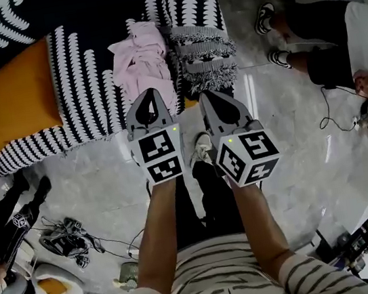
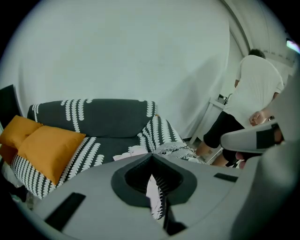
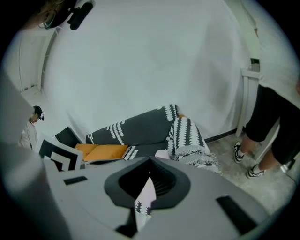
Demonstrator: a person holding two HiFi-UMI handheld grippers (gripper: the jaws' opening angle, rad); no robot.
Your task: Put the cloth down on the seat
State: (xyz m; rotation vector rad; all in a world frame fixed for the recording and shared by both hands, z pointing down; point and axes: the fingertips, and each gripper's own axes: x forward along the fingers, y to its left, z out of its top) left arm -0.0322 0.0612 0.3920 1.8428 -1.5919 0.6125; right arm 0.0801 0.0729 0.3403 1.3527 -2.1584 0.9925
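Lying on seat (image 1: 87, 75), cloth (image 1: 137, 61) just beyond left gripper (image 1: 151, 94), right gripper (image 1: 203, 95).

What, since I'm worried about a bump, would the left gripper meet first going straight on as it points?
Probably the pink cloth on the seat: the shut left gripper aims down at it with nothing between. Depth is unclear, so it might land on the seat just beside it.

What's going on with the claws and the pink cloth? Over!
Left claw shut, empty. Right claw shut, empty. Cloth lying crumpled on the seat, clear of both claws. Nothing in the way.
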